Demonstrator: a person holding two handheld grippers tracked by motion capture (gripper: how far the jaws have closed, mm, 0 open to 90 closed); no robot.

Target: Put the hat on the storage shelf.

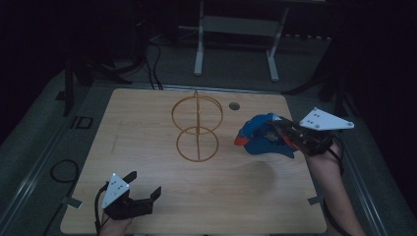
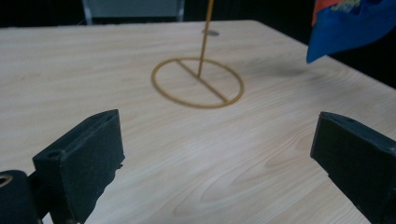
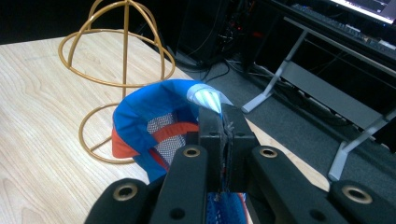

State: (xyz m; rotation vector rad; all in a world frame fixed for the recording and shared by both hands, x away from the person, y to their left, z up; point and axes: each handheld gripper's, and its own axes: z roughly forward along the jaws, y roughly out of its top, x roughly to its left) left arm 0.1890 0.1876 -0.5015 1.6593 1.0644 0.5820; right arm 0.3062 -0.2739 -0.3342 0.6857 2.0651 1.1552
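A gold wire hat stand (image 1: pixel 197 129) rises from a ring base in the middle of the wooden table (image 1: pixel 147 196); its base ring (image 2: pixel 198 82) and its domed top (image 3: pixel 116 51) are plain to see. To its right, my right gripper (image 1: pixel 282 133) is shut on the rim of a blue cap (image 1: pixel 260 135) with an orange brim, held above the table. In the right gripper view the jaws pinch the blue cap (image 3: pixel 154 121) edge at the right gripper (image 3: pixel 224 140). My left gripper (image 1: pixel 145 189) stands open at the front left, and between the jaws of the left gripper (image 2: pixel 215 154) there is bare wood.
A small round hole (image 1: pixel 234 105) lies in the tabletop behind the stand. Beyond the far edge stands a white desk frame (image 1: pixel 236 39) on a dark floor. Cables (image 1: pixel 64 169) trail off the left side.
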